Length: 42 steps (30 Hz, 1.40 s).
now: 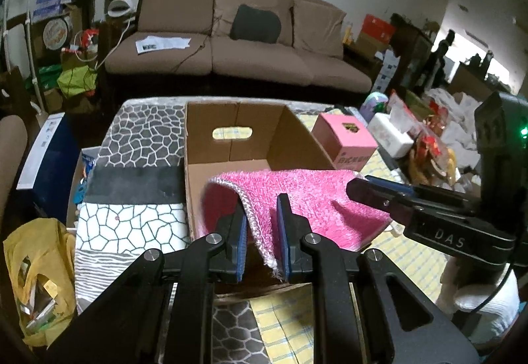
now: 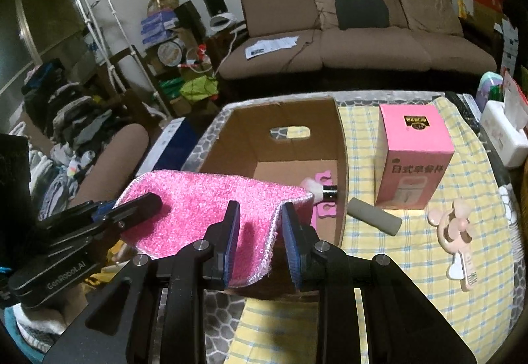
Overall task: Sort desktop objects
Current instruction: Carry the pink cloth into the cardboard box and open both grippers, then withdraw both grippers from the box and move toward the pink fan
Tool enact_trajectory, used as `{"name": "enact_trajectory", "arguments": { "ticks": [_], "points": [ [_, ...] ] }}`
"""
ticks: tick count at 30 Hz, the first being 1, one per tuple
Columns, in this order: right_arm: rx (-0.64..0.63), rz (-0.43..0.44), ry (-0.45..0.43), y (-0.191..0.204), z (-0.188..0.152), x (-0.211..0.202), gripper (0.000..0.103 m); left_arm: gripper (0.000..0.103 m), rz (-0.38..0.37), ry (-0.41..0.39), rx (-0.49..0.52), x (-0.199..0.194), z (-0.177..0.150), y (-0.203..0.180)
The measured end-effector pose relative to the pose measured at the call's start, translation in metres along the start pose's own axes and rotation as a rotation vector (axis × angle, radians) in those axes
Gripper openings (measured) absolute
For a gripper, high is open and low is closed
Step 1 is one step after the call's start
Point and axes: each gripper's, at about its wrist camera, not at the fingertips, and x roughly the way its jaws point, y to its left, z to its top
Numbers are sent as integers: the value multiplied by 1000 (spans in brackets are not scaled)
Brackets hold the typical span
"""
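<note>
A pink fluffy cloth (image 1: pixel 297 195) hangs spread over the open cardboard box (image 1: pixel 231 123). My left gripper (image 1: pixel 260 232) has its jaws slightly apart with the cloth's left edge hanging loosely between them. My right gripper (image 2: pixel 259 232) likewise has its jaws apart around the cloth's (image 2: pixel 204 202) right edge. Each gripper shows in the other's view, with its fingers (image 1: pixel 369 194) at the cloth's edge. Inside the box (image 2: pixel 297 119) lie a makeup brush (image 2: pixel 321 190) and a pink toe separator (image 2: pixel 325 210).
On the yellow checked tablecloth (image 2: pixel 412 248) right of the box stand a pink carton (image 2: pixel 412 159), a grey cylinder (image 2: pixel 374 215) and a pink handheld fan (image 2: pixel 457 232). A white tissue box (image 2: pixel 501 136) is at the far right. A brown sofa (image 1: pixel 237 43) stands behind.
</note>
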Motion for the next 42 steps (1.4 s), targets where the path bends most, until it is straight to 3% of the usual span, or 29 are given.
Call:
{"name": "enact_trajectory", "arguments": {
  "ticks": [14,18,21,24,26,29,31,32,42],
  "points": [
    [15,-26,70,-21,-15,43,29,15,49,144,11,55,-21,14],
    [-1,-45,81,-19,-17,48,29,16,49,154,0,58,-24,16],
    [-22,-61,81,-17,-18,48,30,23,61,148,-9,56,-24,18],
    [-28,-70,75,-17,-18,46,43,26,62,143,-13,53,-23,19],
    [-24,-69,65,-19,-17,42,47,47,61,137,-15,49,-21,19],
    [-13,-72,46,-21,-16,36,62,67,43,117,-39,41,-18,20],
    [-9,-72,33,-21,-15,33,80,67,46,102,-44,35,-16,18],
    [-9,-68,27,-22,-15,32,82,67,44,100,-42,33,-15,17],
    [3,-64,-3,-26,-16,9,94,67,17,68,-36,11,-11,1]
  ]
}}
